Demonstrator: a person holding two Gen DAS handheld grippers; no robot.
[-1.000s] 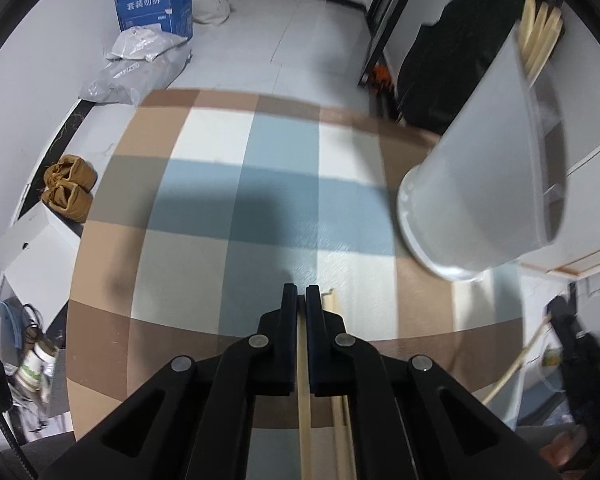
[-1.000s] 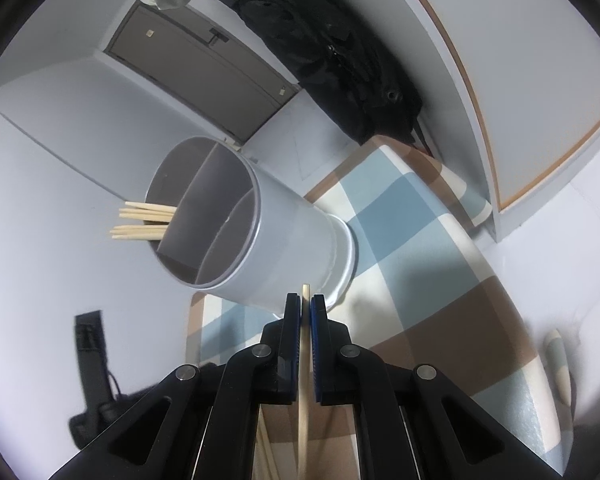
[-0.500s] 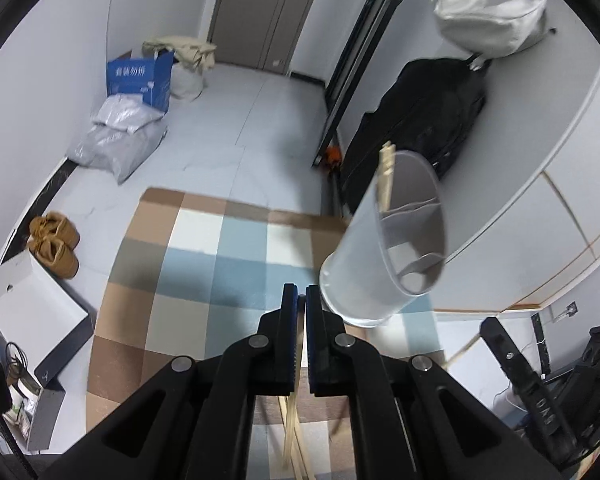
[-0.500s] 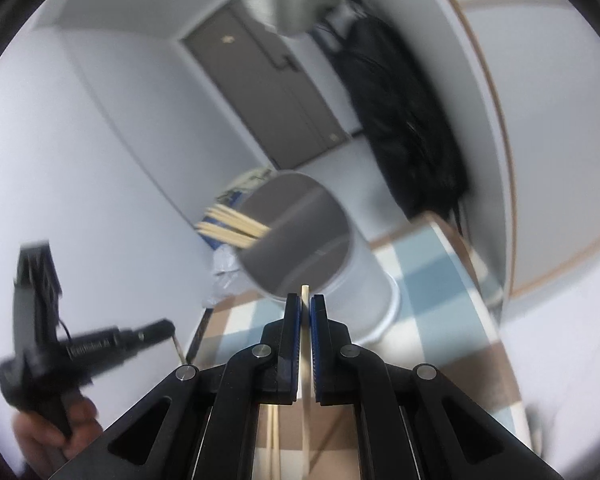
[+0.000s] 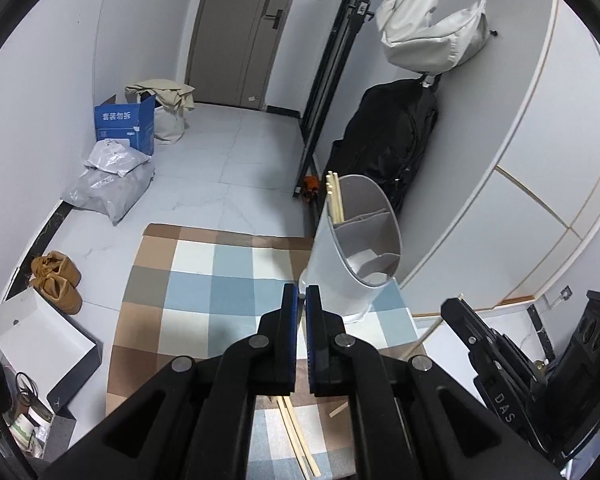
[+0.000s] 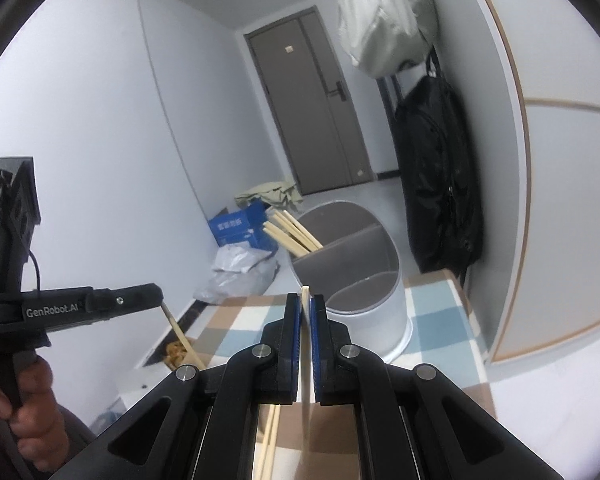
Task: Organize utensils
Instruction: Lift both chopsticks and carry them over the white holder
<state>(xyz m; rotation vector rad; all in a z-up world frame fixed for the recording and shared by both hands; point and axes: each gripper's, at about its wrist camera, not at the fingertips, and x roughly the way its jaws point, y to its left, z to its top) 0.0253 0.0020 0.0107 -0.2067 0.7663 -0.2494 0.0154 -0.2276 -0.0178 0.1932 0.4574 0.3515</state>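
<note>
Each gripper, the left (image 5: 301, 294) and the right (image 6: 306, 300), is clenched on one thin chopstick (image 6: 306, 308) short of the holder (image 6: 364, 280) at the cloth's (image 5: 204, 280) far right corner, so either stick could pivot and miss the slot.

A table covered by a checked cloth (image 5: 204, 280) in brown, blue and cream is seen. At its far right a grey divided holder (image 5: 356, 248) is stood; loose chopsticks (image 5: 296, 436) are laid at the near edge.
</note>
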